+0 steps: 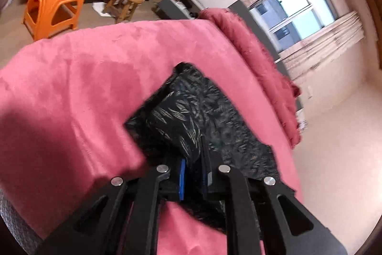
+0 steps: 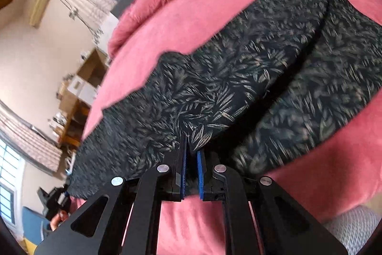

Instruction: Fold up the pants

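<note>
- The pants point(image 2: 238, 78), dark with a pale leaf print, lie spread on a bed covered by a pink blanket point(image 1: 83, 78). The soft, broad bed gives room to lay the cloth flat for folding.
- The left gripper point(image 1: 194, 171) has its fingers point(image 1: 182, 179) closed on an edge of the pants; dark cloth sits pinched between the blue pads and bunches up just beyond them.
- The right gripper point(image 2: 191, 166) is likewise clamped on a near edge of the pants, with a tuck of cloth drawn into the narrow gap between its pads.
- Both grippers hold the near edge, probably so that it can be lifted as one and carried over the rest without sagging in the middle.
- In the right view a deep crease runs across the pants, with one layer draped over another, so a fold seems to be forming or already laid; which, I cannot tell.
- Both grippers point downward onto the bed, which suits a pinch on thin cloth lying flat.
- Thin fabric may slip from so small a bite, so an even lift looks wise.
</note>
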